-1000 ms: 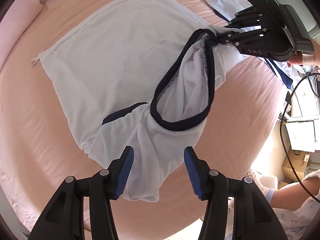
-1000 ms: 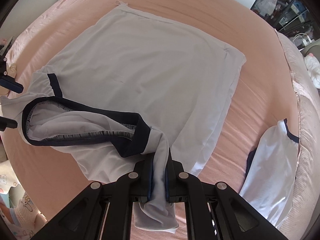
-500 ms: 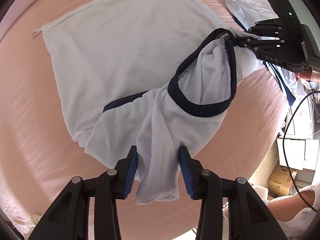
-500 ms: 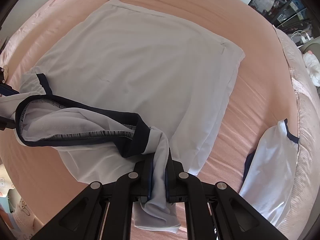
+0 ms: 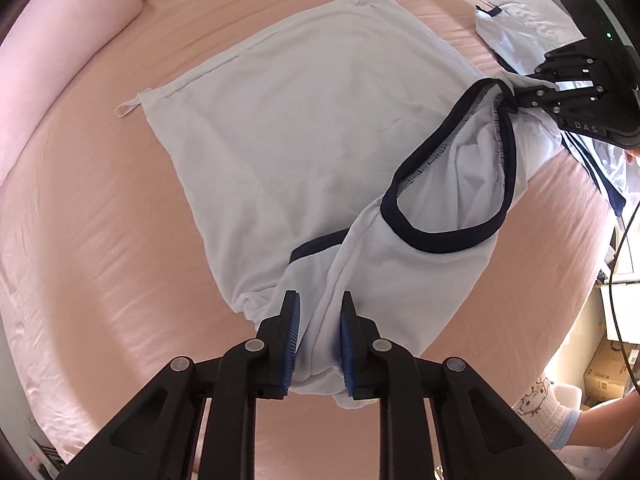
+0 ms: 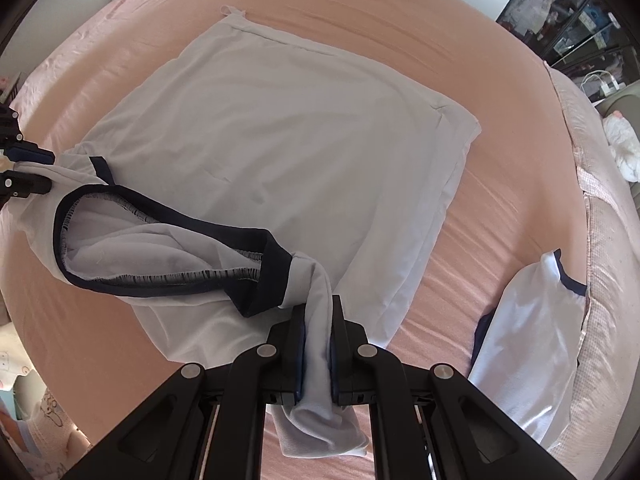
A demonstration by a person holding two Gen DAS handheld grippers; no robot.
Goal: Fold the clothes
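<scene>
While the white shirt (image 5: 312, 128) lies spread across the middle of the pink bed (image 5: 100, 208), its near end is lifted off the sheet at two bunched shoulders. At the near left of the garment the left claw (image 5: 318, 344) is closing, its blue pads already against a gathered fold of white cloth that runs between them and hangs out below. Just beyond that claw a short navy sleeve band (image 5: 316, 245) shows, and further right the navy-trimmed neck opening (image 5: 460, 176) gapes wide, stretched between the two claws. At the near right of the shirt the right claw (image 6: 316, 350) is clamped tight on a twisted rope of white fabric, the navy collar (image 6: 264, 276) bunched just ahead of its tips and a loose tail of cloth drooping beneath; it points steeply down at the bed. The far hem of the shirt lies flat toward the far edge of the bed, with a small loop (image 5: 126, 109) at its far left corner. Along the bed's left edge sits a pink pillow (image 5: 60, 36). Near the right edge of the bed, well apart from the shirt, lies a second white garment (image 6: 532, 344) with navy trim.
</scene>
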